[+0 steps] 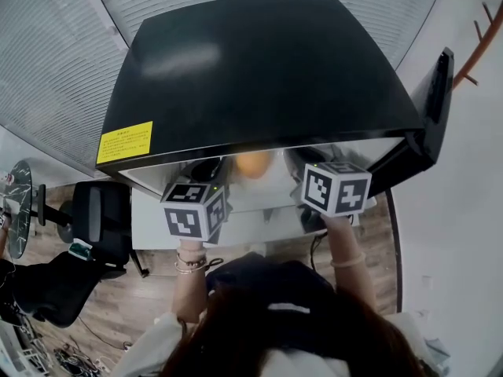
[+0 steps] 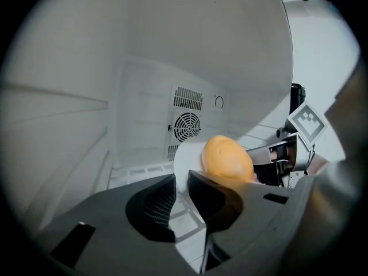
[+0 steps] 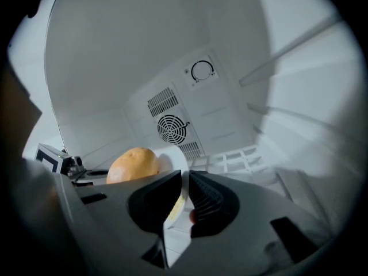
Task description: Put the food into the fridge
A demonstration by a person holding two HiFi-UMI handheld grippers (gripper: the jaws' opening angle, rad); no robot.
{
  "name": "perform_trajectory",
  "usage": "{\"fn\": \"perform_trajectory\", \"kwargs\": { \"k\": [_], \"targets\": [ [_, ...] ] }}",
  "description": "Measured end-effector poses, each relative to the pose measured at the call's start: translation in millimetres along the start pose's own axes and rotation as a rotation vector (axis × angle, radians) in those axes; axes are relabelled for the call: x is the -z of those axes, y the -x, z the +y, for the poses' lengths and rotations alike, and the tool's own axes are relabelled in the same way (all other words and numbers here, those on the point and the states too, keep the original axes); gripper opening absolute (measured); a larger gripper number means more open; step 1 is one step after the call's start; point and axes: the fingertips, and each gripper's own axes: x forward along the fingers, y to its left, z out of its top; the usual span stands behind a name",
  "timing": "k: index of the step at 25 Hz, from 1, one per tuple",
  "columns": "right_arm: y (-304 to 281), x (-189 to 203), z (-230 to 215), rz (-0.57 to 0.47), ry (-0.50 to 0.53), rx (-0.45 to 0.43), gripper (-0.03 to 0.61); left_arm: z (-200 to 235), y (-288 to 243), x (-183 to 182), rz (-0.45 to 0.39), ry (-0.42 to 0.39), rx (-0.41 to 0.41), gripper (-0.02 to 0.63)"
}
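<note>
A round orange-yellow food (image 2: 227,157) lies on a white plate (image 2: 187,157) inside the white fridge (image 2: 144,68). My left gripper (image 2: 181,180) has the plate's rim between its jaws, which stand slightly apart from it. My right gripper (image 3: 185,183) is shut on the opposite rim of the plate (image 3: 172,163), with the food (image 3: 133,164) to its left. In the head view both marker cubes sit at the fridge opening, with the food (image 1: 253,163) glowing between them. The plate's underside is hidden, so I cannot tell whether it rests on a shelf.
The fridge's back wall carries a fan grille (image 3: 171,128) and a dial (image 3: 202,71). A white wire shelf (image 3: 241,157) runs along the right. The black fridge top (image 1: 259,69) has a yellow label (image 1: 124,142); its door (image 1: 436,100) stands open at right. An office chair (image 1: 98,218) is at left.
</note>
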Motion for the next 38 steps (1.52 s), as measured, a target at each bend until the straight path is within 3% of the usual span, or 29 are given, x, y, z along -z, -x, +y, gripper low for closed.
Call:
{"fn": "perform_trajectory", "kwargs": {
  "k": [11,26,32,38],
  "targets": [
    [-8.8,10.4,-6.4,0.085,0.027,0.062,0.052,3.3,-14.9,8.2,0.084,-0.144,-0.079,0.075],
    [-15.9,17.6,-11.3,0.222,0.014,0.089,0.058,2.6,-22.2,14.6,0.156,-0.248,-0.132,0.066],
    [-14.0,17.3,-10.6,0.222,-0.006,0.068,0.058,2.6,-20.9,14.2,0.151,-0.253,-0.146,0.066],
    [-11.0,18.5,-11.9,0.217,0.057,0.104,0.057,0.9,-19.8,14.1,0.137,-0.244,-0.137,0.067]
  ]
}}
